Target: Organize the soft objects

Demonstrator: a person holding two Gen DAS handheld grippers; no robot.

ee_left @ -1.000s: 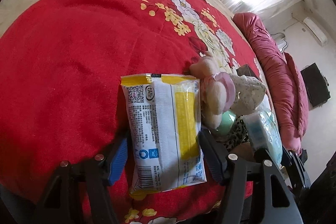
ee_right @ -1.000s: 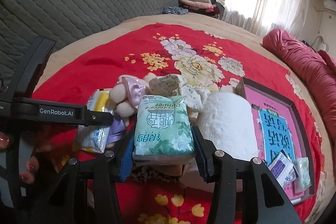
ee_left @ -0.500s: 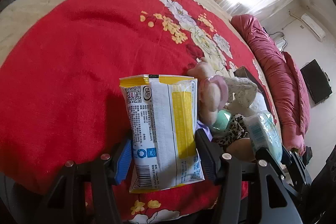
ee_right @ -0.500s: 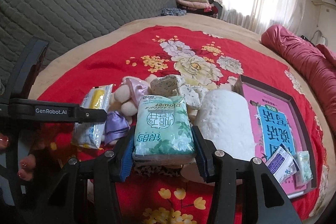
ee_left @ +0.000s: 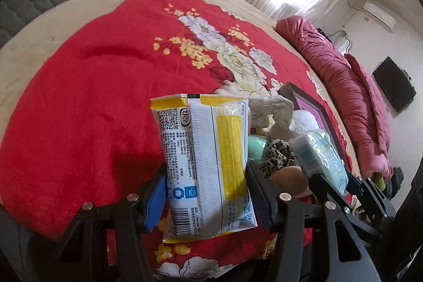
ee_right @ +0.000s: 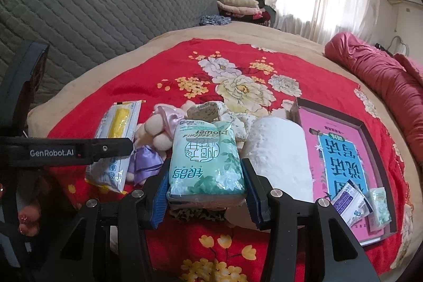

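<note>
Black angular frames with silver screw heads and ribbed blue pads are seen on the left gripper (ee_left: pixel 206 192) and the right gripper (ee_right: pixel 206 189) — white "GenRobot.AI" lettering is printed on the left one's side — and painted fingernails are worn.

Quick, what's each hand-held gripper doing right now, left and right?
Left hand-held gripper: its jaws have just been closing and are now shut on the yellow and white packet.
Right hand-held gripper: shut on the green tissue pack.
</note>
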